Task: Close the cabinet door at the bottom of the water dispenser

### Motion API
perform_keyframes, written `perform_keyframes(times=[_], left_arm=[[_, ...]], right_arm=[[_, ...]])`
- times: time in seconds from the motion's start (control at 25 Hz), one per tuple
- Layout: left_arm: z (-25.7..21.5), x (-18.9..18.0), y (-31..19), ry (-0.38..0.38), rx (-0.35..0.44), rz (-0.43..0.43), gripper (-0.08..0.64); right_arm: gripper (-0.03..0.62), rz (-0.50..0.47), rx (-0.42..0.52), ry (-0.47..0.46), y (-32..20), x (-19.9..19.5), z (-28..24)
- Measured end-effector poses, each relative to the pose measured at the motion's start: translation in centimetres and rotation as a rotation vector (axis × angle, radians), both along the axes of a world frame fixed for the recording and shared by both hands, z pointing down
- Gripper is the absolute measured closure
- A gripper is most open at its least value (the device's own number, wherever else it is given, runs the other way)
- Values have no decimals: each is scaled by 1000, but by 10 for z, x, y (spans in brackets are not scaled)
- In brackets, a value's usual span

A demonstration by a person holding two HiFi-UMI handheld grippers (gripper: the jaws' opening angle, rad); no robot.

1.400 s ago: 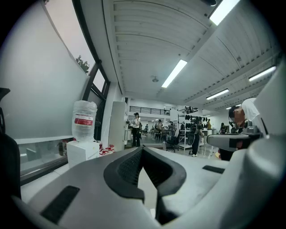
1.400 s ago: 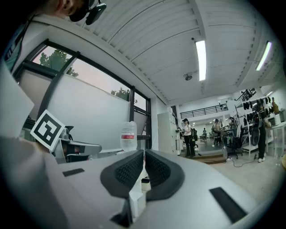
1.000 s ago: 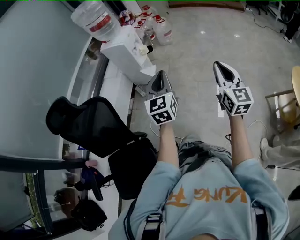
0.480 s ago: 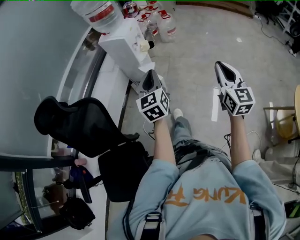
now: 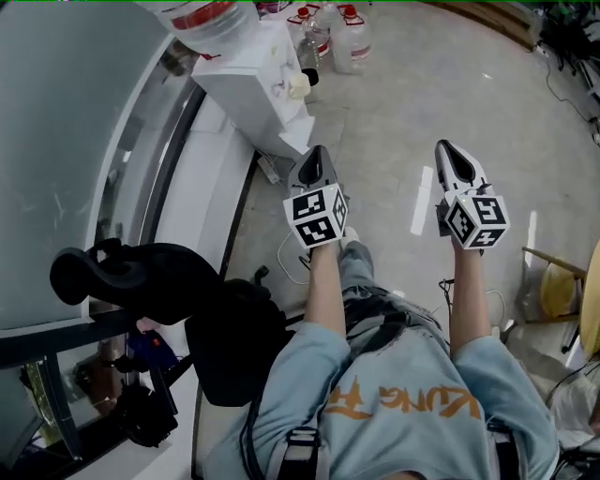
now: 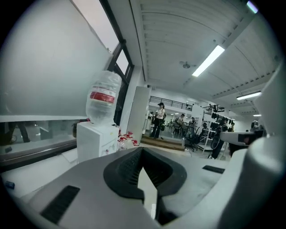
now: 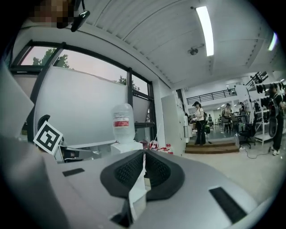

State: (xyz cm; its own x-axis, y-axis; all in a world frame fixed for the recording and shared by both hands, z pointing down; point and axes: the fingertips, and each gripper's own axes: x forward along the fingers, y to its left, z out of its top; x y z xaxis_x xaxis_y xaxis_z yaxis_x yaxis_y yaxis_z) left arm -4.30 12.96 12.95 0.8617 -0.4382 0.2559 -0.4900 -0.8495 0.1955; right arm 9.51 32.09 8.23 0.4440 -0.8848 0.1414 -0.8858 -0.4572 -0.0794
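Both arms stretched forward, near level. Grey left tool (image 5: pixel 317 153) and right tool (image 5: pixel 448 148): jaws together, empty, apart from white boxy water dispenser (image 5: pixel 251 89).

The water dispenser (image 5: pixel 251 86) is seen in white, its bottle (image 5: pixel 202 13) clear with a red label. Black-and-white square patterns are carried on the cubes of the grey left gripper (image 5: pixel 317 153) and right gripper (image 5: pixel 447 148). A chair (image 5: pixel 141 272) is shown in black, a top (image 5: pixel 375 441) in light blue with orange lettering.

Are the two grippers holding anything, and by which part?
Nothing is held. The left gripper and the right gripper are both shut and empty, short of the water dispenser.
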Motion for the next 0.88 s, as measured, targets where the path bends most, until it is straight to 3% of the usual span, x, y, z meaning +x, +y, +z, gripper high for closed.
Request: perform_keyframes(times=[0.28,0.56,0.72,0.88], left_arm=[[67,36,-104,-91,-146,-82,549],[99,52,-171,-77,-237,-158,549],[113,37,-185,-73,-286,-189,549],[104,24,-208,-19,-289,-263,549]], right_arm=[[558,-99,-105,-84,-121,47,46],[558,-182,-176,-81,-207,69,60],[558,-228,-225,-73,-232,59,67],[558,-274,-246,-33,-262,67,56]])
